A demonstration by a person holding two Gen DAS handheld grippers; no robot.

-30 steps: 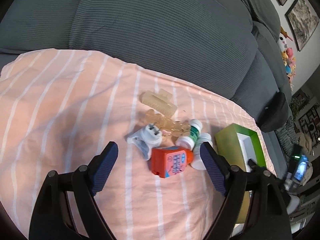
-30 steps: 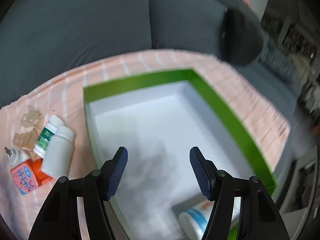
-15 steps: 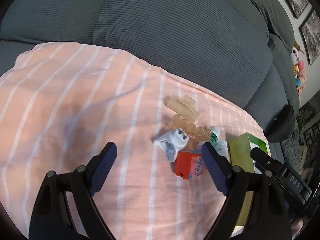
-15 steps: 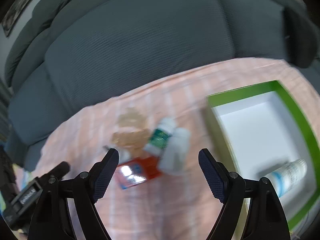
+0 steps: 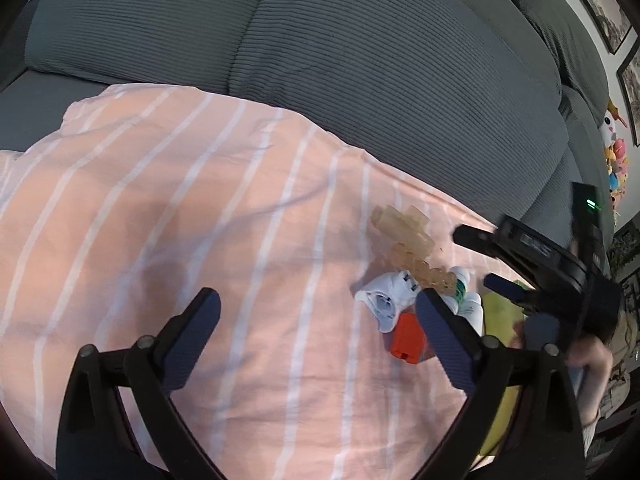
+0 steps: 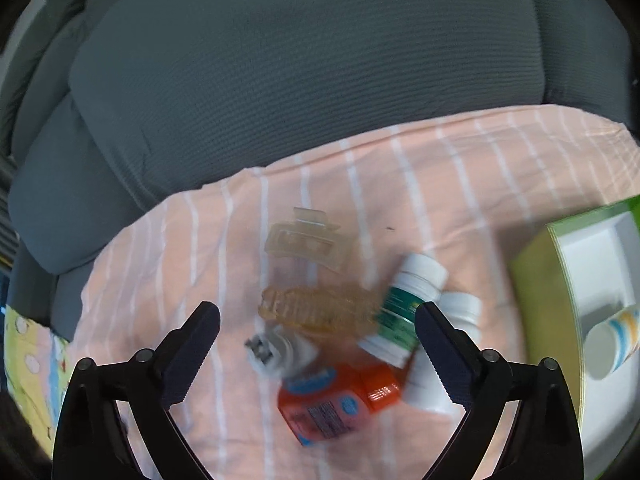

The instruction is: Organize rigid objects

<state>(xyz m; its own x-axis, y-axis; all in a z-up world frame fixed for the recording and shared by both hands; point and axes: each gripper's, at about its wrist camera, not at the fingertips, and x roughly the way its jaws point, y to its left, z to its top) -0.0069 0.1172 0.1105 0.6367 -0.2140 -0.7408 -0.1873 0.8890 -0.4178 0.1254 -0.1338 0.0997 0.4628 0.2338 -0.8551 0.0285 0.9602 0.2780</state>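
Observation:
A pile of small objects lies on the pink striped cloth (image 6: 460, 184): an orange bottle (image 6: 336, 400), a green-labelled white bottle (image 6: 404, 316), a plain white bottle (image 6: 440, 368), an amber hair clip (image 6: 316, 312), a clear hair clip (image 6: 308, 242) and a white plug adapter (image 6: 276, 354). My right gripper (image 6: 318, 344) is open and empty, hovering over the pile. My left gripper (image 5: 318, 322) is open and empty over bare cloth, left of the pile (image 5: 408, 300). The green box (image 6: 580, 292) at the right holds a white tube (image 6: 612, 344).
Grey sofa back cushions (image 5: 360, 60) rise behind the cloth. The right gripper's body (image 5: 552, 276) shows at the right of the left wrist view. Plush toys (image 5: 614, 152) sit far right.
My right gripper swung left from above the green box to over the pile of objects. My left gripper drew back and left, away from the pile.

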